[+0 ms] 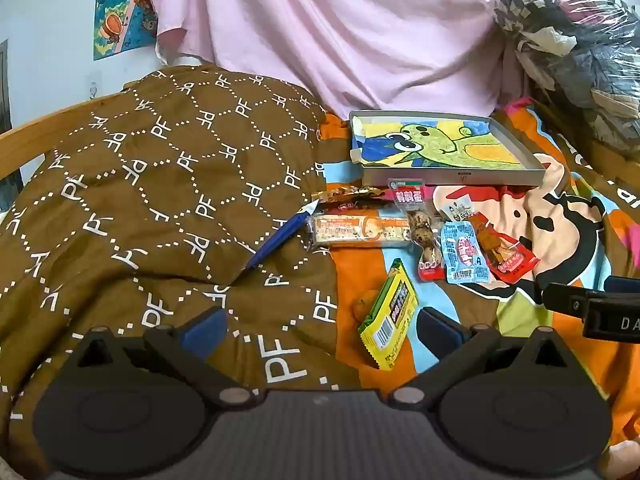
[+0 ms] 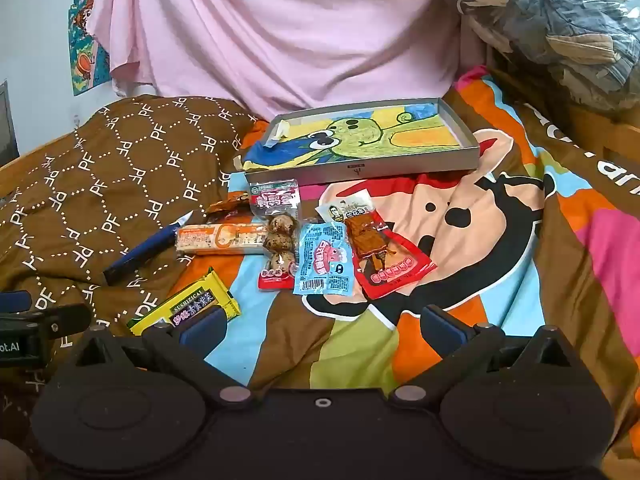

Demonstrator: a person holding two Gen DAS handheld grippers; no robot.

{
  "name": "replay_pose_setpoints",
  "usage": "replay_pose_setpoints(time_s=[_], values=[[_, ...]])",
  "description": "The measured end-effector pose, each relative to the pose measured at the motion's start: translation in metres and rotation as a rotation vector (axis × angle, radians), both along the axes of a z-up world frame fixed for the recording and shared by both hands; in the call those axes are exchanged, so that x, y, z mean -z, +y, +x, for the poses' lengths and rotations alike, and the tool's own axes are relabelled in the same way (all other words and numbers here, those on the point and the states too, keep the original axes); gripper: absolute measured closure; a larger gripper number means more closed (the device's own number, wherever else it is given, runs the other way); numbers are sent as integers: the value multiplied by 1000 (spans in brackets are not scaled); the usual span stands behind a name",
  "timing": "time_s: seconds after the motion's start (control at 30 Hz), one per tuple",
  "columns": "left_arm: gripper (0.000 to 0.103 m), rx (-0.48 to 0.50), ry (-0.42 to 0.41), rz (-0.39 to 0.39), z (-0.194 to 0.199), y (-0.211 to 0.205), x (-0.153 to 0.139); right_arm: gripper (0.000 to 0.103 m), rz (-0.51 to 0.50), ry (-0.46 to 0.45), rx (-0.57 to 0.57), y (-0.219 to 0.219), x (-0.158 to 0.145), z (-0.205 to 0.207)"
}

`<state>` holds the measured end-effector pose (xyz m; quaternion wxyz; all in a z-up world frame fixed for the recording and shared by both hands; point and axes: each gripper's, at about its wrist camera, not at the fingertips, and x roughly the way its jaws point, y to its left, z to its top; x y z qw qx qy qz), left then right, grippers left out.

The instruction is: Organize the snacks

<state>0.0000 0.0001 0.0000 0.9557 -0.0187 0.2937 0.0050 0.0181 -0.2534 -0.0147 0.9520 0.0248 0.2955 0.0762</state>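
Several snack packets lie on a colourful cartoon blanket. A yellow bar packet [image 1: 390, 316] [image 2: 188, 304] is nearest. Behind it lie a long orange-and-white bar [image 1: 360, 232] [image 2: 222, 240], a quail egg pack [image 1: 420, 232] [image 2: 278, 236], a light blue packet [image 1: 464, 254] [image 2: 326, 260] and a red packet [image 1: 506, 252] [image 2: 386, 256]. A shallow grey tray [image 1: 452, 176] [image 2: 372, 170] with a green cartoon lining sits behind them. My left gripper [image 1: 320, 326] is open and empty, close to the yellow bar. My right gripper [image 2: 320, 326] is open and empty, short of the packets.
A brown quilt with "PF" print [image 1: 160, 200] [image 2: 100, 184] covers the left. A blue pen [image 1: 280, 240] [image 2: 140, 254] lies on it. Pink cloth [image 1: 340, 32] hangs behind. A plastic-wrapped bundle [image 1: 572, 40] [image 2: 560, 28] sits at the back right.
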Motion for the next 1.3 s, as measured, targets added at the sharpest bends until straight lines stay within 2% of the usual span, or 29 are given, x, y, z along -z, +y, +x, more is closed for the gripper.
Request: replay_pose_setpoints(time_s=[1.3], values=[[0, 0, 13, -6, 1, 0, -1, 1, 4, 6, 0, -1, 2, 0]])
